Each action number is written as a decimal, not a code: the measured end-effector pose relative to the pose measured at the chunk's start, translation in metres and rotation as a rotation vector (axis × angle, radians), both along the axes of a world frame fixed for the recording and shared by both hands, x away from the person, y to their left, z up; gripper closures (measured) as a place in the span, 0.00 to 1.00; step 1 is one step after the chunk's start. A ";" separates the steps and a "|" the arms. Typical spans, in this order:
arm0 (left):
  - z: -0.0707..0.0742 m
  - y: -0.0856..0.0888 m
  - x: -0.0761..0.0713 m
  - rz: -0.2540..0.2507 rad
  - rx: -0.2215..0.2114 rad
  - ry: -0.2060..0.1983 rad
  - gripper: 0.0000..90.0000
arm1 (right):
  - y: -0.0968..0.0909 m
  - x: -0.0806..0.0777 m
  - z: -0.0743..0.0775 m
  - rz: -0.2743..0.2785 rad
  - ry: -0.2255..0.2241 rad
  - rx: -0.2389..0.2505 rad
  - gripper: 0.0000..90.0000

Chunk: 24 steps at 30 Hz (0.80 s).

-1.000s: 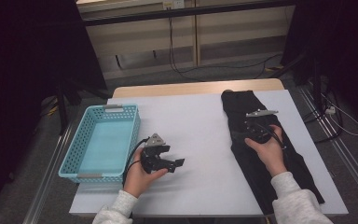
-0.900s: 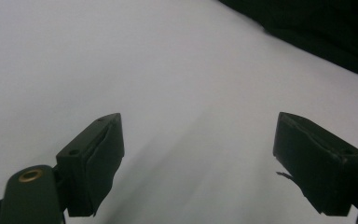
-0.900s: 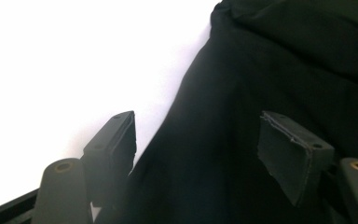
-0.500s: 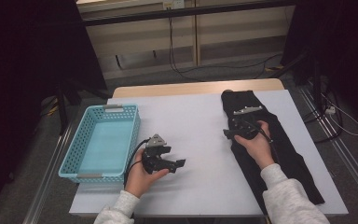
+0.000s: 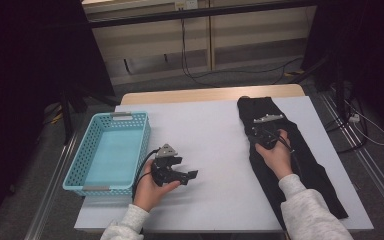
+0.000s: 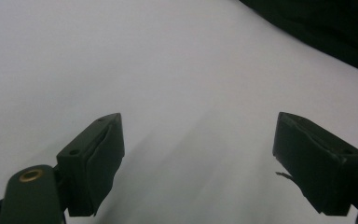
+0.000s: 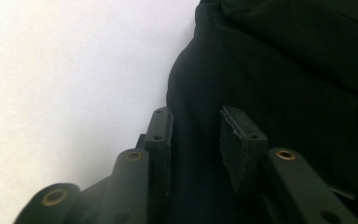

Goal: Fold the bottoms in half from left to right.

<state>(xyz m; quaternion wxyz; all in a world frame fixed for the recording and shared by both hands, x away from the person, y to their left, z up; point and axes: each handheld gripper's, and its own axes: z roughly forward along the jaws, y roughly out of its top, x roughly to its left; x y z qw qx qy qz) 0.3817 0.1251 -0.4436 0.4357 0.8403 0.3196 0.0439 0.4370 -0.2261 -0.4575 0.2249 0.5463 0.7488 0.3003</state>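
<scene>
Clearly, a dark garment [image 5: 280, 155] is laid out lengthwise along the right side of the white surface [image 5: 215, 135], its near end close to the front edge and its far end close to the wooden strip at the back. It is spread flat, presumably so that an edge can be picked up without the rest bunching. The right gripper [image 5: 261, 134] is set down on the cloth's left border, about a third of the way from its far end. In the right gripper view, the jaws have just been closing, and a fold of the black fabric [image 7: 279, 93] is seen between the pads [image 7: 235, 135]; whether the cloth is already pinched firmly cannot be told for certain, since black pads against black cloth leave the contact unclear, though a narrow gap appears to remain. The right hand [image 5: 276, 155] is stretched forward over the garment, wrist low, gripper pointed away from the person.

The left gripper [image 5: 180, 175] is held with its jaws wide apart and nothing between them, only bare surface being seen past its pads [image 6: 98, 158]. It is pointed to the right, toward the garment, and is kept just beside the light-blue basket [image 5: 80, 170], which stands at the left of the surface. The left hand [image 5: 152, 187] is wrapped around the gripper's body, apparently waiting.
</scene>
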 end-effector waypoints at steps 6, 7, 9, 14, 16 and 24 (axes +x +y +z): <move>0.000 -0.001 0.000 0.000 0.001 -0.001 0.18 | -0.006 -0.001 -0.002 -0.005 -0.019 0.020 0.89; 0.000 -0.001 0.000 0.000 0.001 -0.001 0.18 | -0.006 -0.001 -0.002 -0.005 -0.019 0.020 0.89; 0.000 -0.001 0.000 0.000 -0.002 -0.003 0.18 | -0.009 -0.002 -0.003 -0.008 -0.024 0.040 0.91; 0.001 0.000 0.000 0.003 -0.001 -0.006 0.18 | -0.013 -0.001 -0.003 0.003 -0.029 0.058 0.93; 0.001 0.001 0.001 0.008 -0.003 -0.004 0.18 | -0.014 -0.001 -0.002 0.010 -0.023 0.078 0.93; -0.001 -0.001 0.003 0.005 0.001 0.000 0.18 | -0.013 -0.002 0.000 0.049 -0.012 0.087 0.95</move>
